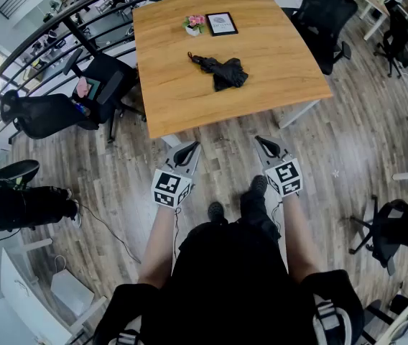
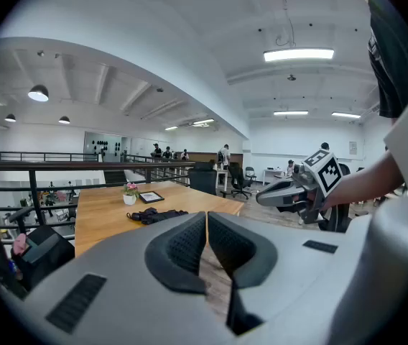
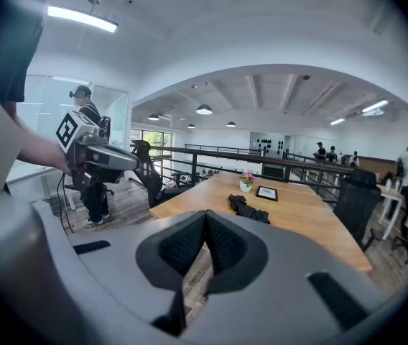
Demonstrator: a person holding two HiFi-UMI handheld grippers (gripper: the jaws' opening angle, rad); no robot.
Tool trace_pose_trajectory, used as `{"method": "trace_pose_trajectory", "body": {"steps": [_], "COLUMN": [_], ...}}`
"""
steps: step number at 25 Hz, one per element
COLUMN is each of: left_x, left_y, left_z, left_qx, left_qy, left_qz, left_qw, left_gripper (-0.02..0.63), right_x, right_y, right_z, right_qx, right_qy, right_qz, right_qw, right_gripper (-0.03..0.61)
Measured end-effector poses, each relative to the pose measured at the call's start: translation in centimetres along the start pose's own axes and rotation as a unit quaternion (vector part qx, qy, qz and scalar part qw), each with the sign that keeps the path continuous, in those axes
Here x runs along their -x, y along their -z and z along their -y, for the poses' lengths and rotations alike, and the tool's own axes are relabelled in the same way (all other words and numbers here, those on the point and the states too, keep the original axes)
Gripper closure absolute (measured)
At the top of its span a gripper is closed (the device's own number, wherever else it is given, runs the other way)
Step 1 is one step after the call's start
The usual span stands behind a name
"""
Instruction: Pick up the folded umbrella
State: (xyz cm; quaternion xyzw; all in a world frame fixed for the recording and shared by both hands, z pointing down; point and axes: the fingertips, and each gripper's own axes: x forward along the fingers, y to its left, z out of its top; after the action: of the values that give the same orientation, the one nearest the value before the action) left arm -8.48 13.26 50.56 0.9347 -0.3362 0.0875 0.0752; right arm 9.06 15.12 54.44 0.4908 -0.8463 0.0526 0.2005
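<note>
A black folded umbrella (image 1: 221, 70) lies near the middle of a wooden table (image 1: 283, 56); it also shows as a dark bundle, the umbrella (image 2: 155, 215) in the left gripper view and the umbrella (image 3: 248, 208) in the right gripper view. My left gripper (image 1: 189, 148) and right gripper (image 1: 264, 144) hang over the floor just short of the table's near edge, well apart from the umbrella. Both are shut with nothing between the jaws. The left gripper (image 2: 207, 217) and right gripper (image 3: 205, 215) show their pads closed together.
A small pot of pink flowers (image 1: 194, 24) and a black framed picture (image 1: 221, 23) stand at the table's far side. Black office chairs (image 1: 100, 92) sit to the left and another chair (image 1: 325, 20) to the right. A railing (image 1: 60, 20) runs behind.
</note>
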Motion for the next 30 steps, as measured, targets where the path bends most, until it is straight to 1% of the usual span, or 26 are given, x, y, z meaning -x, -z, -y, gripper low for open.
{"method": "trace_pose_trajectory", "body": {"steps": [6,21,24,30], "left_x": [0.7,2.2,2.7,3.2], "left_y": [-1.0,-1.7,-1.8,-2.0], "left_z": [0.7,2.6,2.6,2.8], "left_qx": [0.001,-0.016,-0.019,-0.022], "left_qy": [0.008,0.021,0.019,0.021], "left_qz": [0.021,0.025,0.027,0.028], "left_qw": [0.9997,0.9993,0.9993,0.9991], "left_gripper": [0.588,0.588,0.588,0.588], "right_x": [0.7,3.0,3.2,3.6], "right_y": [-0.8,-0.6,-0.7,-1.2], "right_z": [-0.9,-2.0,-2.3,-2.9], "right_qx": [0.013,0.013,0.016,0.019], "right_qy": [0.002,0.014,0.013,0.006], "right_qz": [0.008,0.017,0.015,0.027], "right_qw": [1.0,1.0,1.0,0.999], "right_gripper": [0.571,0.571,0.571,0.571]}}
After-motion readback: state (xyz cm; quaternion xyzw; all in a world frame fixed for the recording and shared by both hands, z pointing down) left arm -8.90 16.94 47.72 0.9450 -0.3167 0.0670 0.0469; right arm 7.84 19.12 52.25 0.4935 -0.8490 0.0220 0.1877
